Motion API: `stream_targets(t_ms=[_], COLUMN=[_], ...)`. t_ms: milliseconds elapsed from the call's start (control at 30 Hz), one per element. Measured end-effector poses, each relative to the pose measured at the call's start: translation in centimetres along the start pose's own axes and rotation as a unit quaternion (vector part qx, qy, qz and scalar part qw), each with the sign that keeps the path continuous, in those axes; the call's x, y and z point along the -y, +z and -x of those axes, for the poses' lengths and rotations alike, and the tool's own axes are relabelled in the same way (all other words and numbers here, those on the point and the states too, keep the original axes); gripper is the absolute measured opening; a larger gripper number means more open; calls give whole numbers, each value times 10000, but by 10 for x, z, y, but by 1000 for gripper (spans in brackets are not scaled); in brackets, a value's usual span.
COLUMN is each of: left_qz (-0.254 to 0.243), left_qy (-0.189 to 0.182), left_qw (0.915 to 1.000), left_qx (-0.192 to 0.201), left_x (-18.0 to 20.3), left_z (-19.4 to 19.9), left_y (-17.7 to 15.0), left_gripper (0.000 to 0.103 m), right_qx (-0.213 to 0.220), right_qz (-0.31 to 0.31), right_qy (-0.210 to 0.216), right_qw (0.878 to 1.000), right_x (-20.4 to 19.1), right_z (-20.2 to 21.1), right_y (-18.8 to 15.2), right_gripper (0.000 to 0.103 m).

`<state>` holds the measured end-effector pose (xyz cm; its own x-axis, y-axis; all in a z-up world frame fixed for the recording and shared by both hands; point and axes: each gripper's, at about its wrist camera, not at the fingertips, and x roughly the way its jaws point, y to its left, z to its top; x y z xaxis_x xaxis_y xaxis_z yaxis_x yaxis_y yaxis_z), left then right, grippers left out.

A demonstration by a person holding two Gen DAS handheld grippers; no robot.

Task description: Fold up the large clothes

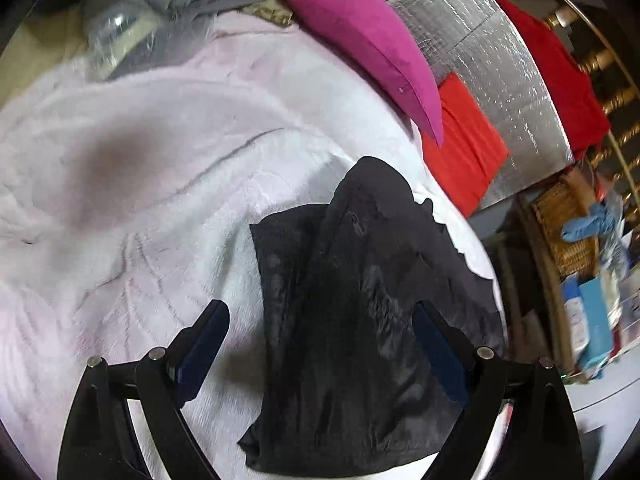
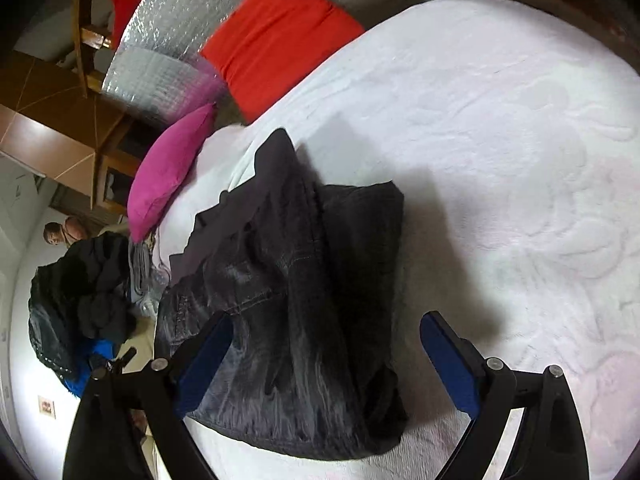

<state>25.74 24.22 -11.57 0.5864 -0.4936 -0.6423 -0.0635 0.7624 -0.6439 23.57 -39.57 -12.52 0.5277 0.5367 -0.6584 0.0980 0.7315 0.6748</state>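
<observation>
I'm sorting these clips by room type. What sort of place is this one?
Most likely a bedroom in a home. A wide bed under a pale plush blanket fills both views, with a magenta pillow and a red cushion at its edge. Dark jeans lie on it, and a wicker basket stands beside it.

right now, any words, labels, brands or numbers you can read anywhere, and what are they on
None can be read.
Blue boxes by the wicker basket: print shows, too blurred to read.
Small red-and-white sticker on the white surface at lower left of the right wrist view: too small to read.
Dark jeans, pink pillow, red cushion: no text visible.
</observation>
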Motion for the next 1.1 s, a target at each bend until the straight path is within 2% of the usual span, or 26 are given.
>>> stream_targets(t_ms=[167, 367, 400, 433, 500, 533, 833, 867, 900, 933, 967, 1033, 1100], left_qz=[-106, -187, -154, -154, -239, -301, -470, -520, -627, -791, -867, -991, -1122], left_qy=[-272, 66, 66, 25, 191, 266, 446, 496, 534, 542, 591, 724, 831], left_qw=[9993, 9983, 9981, 9979, 9975, 9969, 9955, 9951, 9943, 9927, 9918, 9900, 9883], left_qx=[-245, -550, -592, -624, -633, -683, -694, -681, -681, -728, -732, -694, -622], left_x=[9, 8, 6, 6, 8, 10, 19, 21, 24, 30, 35, 46, 57], left_z=[-18, -48, -51, -53, -57, -60, -75, -77, -79, -82, -82, -80, -75], left_y=[4, 3, 3, 2, 2, 2, 1, 1, 0, -1, 0, 2, 4], left_gripper=[93, 91, 88, 75, 62, 60, 61, 60, 47, 34, 30, 21, 18], right_qx=[-140, -291, -311, -337, -449, -570, -727, -741, -761, -805, -810, -758, -676], right_qz=[43, 170, 196, 251, 343, 390, 467, 508, 608, 668, 694, 894, 963], right_qy=[10, -106, -113, -130, -271, -369, -498, -538, -589, -573, -565, -722, -718], right_qw=[9999, 9994, 9993, 9990, 9980, 9969, 9950, 9945, 9935, 9929, 9927, 9905, 9905], right_x=[2, 3, 3, 2, 1, 0, -9, -10, -14, -18, -23, -36, -45], right_z=[-16, -30, -31, -33, -40, -46, -65, -65, -66, -65, -64, -59, -51], right_y=[5, 11, 11, 12, 13, 14, 17, 17, 16, 16, 16, 16, 17], right_gripper=[96, 94, 92, 87, 71, 62, 64, 60, 50, 31, 22, 18, 16])
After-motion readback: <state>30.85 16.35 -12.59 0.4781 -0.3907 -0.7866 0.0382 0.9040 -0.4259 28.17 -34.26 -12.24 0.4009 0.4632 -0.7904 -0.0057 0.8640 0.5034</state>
